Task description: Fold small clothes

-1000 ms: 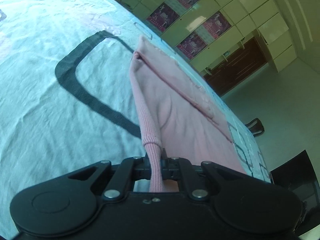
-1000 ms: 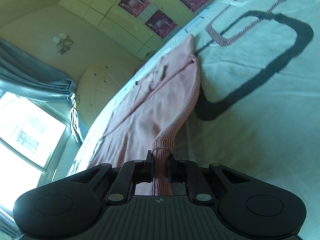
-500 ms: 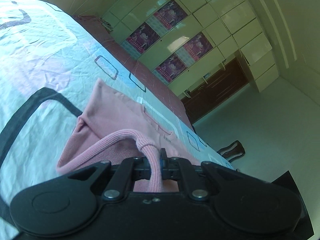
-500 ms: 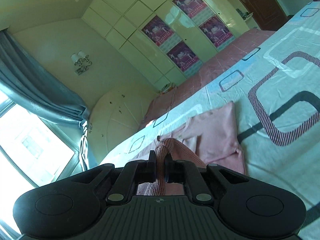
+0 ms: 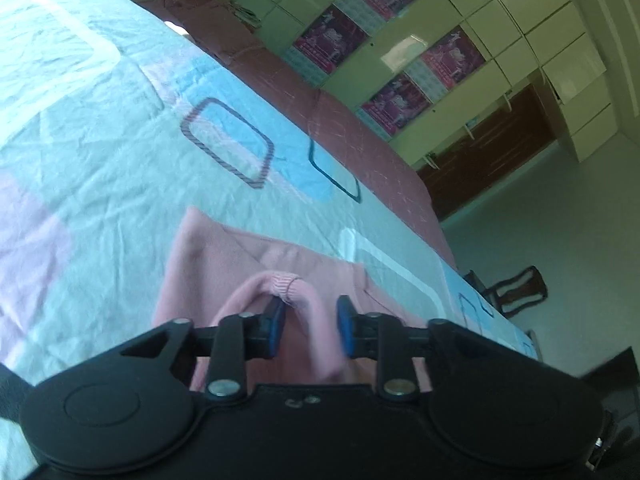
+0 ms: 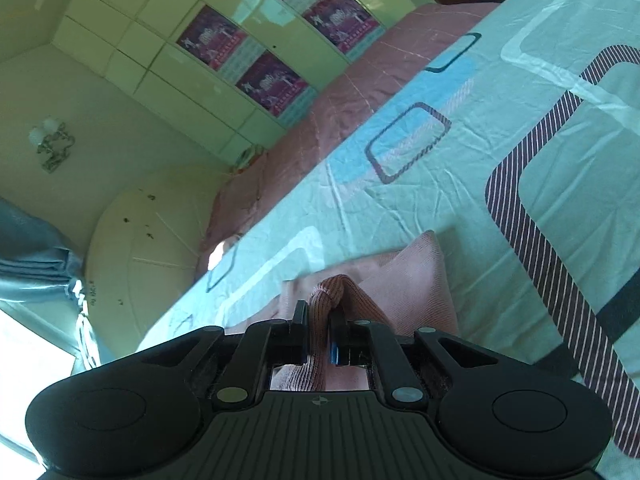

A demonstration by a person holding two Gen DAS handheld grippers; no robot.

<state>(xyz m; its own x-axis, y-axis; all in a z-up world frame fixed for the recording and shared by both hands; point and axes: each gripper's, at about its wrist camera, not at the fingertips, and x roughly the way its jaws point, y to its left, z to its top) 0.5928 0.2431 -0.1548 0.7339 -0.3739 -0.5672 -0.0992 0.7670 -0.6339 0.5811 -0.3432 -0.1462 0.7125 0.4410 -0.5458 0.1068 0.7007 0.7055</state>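
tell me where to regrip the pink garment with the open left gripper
Grip the ribbed cuff of the pink garment, coming in along the left gripper fingers' line; it arches up between the open jaws, the only raised part.

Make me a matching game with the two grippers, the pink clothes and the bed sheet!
Things:
1. left gripper
2. right gripper
3. pink garment
4. bed sheet

States:
A. lies under the garment, printed with rounded rectangles
B. shut on a ribbed edge of the garment
C. open, fingers apart with fabric loose between them
D. folded over on the sheet

Pairs: 1-C, 2-B, 3-D, 4-A
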